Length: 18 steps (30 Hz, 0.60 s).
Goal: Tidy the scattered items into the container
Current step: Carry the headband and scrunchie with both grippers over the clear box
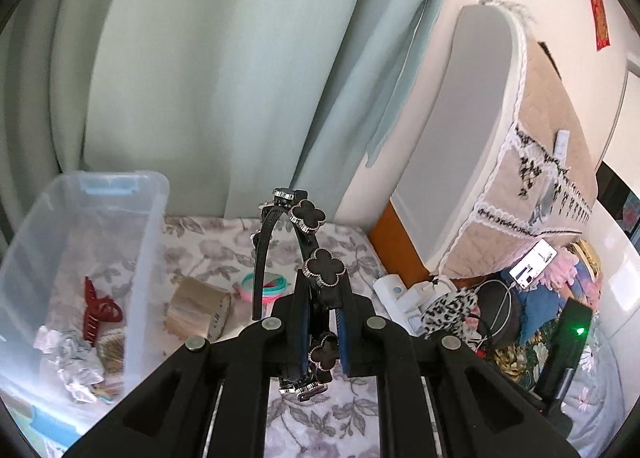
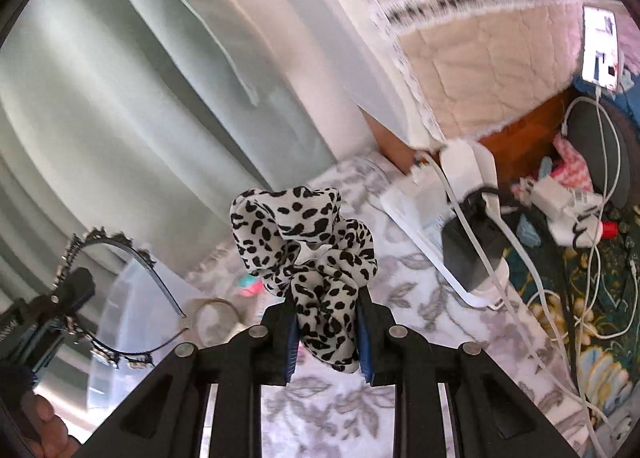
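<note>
- Left wrist view: left gripper (image 1: 320,322) clenched on a black headband (image 1: 308,242) trimmed with clover-shaped ornaments; pinched at one side of the arc, with the free end raised clear of the floral bedcover (image 1: 344,418).
- Headband judged light and stiff but springy; ornaments hard, glossy, probably slippery and liable to chip; best held on the plain band between two ornaments, as appears to be the case.
- Clear plastic container (image 1: 148,250) at left of the same view, open-topped, near the headband; inside it a red claw clip (image 1: 98,310) and crumpled wrapping.
- Tape roll (image 1: 198,308) and a teal-and-pink item (image 1: 266,284) lying on the bedcover just beside the container, not yet tidied.
- Right wrist view: right gripper (image 2: 327,346) grasping a leopard-print scrunchie (image 2: 308,246), fabric bunched between the blue pads (image 2: 366,354), most of it billowing above the fingertips, off the bedcover.
- Scrunchie judged very light, soft, compressible, not fragile; any bunched fold serves as a hold, though thin cloth may slide out of a loose pinch.
- Left gripper with the headband seen at far left of the right wrist view, beside the container's rim.
- Judgement: both items lifted, transfer to the container pending.
</note>
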{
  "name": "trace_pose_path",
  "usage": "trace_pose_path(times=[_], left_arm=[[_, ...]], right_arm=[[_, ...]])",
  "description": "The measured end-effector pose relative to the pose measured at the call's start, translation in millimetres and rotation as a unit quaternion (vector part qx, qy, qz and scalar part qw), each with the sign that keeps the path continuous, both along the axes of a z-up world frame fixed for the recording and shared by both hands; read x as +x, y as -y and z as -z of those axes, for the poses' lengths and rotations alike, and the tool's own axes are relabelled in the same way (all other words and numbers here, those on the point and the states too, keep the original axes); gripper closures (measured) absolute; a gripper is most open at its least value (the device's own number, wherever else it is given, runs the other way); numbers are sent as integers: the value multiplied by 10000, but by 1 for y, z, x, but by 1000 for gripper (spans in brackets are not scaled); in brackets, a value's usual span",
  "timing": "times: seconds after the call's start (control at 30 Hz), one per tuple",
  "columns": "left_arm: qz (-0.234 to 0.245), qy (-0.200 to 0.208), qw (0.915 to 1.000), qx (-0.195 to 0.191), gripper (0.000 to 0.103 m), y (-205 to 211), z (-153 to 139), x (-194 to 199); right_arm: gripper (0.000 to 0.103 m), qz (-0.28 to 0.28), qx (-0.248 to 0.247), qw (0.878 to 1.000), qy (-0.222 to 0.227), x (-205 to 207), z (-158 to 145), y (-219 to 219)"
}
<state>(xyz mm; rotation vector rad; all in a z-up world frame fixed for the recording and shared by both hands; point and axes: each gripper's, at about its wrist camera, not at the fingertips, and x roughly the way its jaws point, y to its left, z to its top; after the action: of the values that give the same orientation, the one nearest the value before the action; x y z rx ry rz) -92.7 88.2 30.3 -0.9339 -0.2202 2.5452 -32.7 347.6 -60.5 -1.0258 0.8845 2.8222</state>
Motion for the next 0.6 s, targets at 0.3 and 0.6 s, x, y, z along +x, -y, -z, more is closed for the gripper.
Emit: trace_pose_path(times=[0.3, 0.6], left_arm=[[-250, -274, 9993, 105, 92, 27, -25, 18], [-664, -558, 9962, 52, 92, 60, -47, 32]], right_arm=[[77, -250, 80, 9982, -531, 19, -47, 20], [77, -583, 116, 9930, -1020, 32, -88, 50]])
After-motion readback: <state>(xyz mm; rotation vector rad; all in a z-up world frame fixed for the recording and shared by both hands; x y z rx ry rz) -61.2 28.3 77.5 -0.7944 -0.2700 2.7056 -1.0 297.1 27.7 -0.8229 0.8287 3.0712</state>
